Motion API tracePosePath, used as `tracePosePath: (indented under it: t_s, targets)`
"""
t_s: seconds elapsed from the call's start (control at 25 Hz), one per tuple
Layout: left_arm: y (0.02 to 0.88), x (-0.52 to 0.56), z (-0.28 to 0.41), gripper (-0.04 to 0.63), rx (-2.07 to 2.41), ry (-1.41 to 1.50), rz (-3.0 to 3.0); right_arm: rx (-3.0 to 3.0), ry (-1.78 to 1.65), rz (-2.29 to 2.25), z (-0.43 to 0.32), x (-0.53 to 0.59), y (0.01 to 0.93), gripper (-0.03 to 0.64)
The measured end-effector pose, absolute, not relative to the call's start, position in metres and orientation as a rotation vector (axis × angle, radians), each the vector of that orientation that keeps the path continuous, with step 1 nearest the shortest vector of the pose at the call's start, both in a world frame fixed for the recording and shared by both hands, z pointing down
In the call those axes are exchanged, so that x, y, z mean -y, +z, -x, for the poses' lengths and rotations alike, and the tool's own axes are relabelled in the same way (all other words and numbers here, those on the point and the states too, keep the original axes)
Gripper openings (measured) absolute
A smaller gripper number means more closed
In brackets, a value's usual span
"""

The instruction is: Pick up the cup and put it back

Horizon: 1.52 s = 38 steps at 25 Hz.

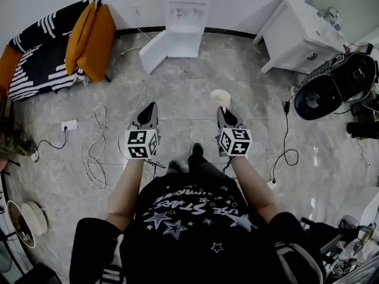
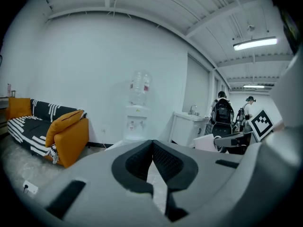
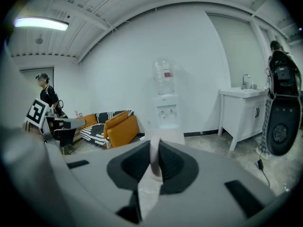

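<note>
Two tools are held side by side above the grey tiled floor (image 1: 177, 93), in the middle of the head view. The left tool (image 1: 150, 106) is seen left of the centre. Its jaws are pressed together at the tips. In the left gripper view (image 2: 152, 143) nothing is found between them, and only a narrow strip of floor is seen through the gap lower down.

The right tool (image 1: 222, 111) is seen right of the centre, well apart from the left one. The cup (image 1: 219, 98), a pale paper one, is held upright at its tips and clear of the floor. In the right gripper view the thin wall of the cup (image 3: 155, 160) is pinched between the two dark pads (image 3: 135, 162), and the rest of the cup is seen just beyond them.

At the top middle of the head view a white water dispenser (image 1: 187, 10) is placed against the wall. A sofa (image 1: 35, 64) with a black and white striped cover is seen at the upper left, and two orange cushions (image 1: 89, 37) are leaned on it. A white cabinet (image 1: 299, 34) is seen at the upper right. On the floor at the left, white cables (image 1: 95, 149) are spread in loops near a socket strip (image 1: 70, 125). At the bottom a black shirt (image 1: 195, 218) printed with stars is worn by the person
</note>
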<state>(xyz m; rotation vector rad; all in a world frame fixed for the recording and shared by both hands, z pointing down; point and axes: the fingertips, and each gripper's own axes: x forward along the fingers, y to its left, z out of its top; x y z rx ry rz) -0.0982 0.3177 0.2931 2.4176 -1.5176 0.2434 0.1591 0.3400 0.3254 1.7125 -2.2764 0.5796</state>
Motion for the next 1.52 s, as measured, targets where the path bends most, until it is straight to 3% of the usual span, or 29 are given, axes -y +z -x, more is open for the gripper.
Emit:
tracePosePath:
  t_s: [0.36,0.84,1.52]
  targets:
    - [0.293,-0.344,0.109,0.009,1.437,0.258,-2.482,2.237,0.567,-1.755,-0.149,-0.368,0.324,0.043]
    - [0.305,-0.336,0.148,0.009,1.524,0.297,-2.37,2.268,0.588,-1.619,-0.128,-0.308,0.348,0.043]
    - [0.356,-0.142,0.06,0.009,1.657,0.415,-2.157,2.339,0.624,-1.313,-0.187,-0.08,0.444,0.043]
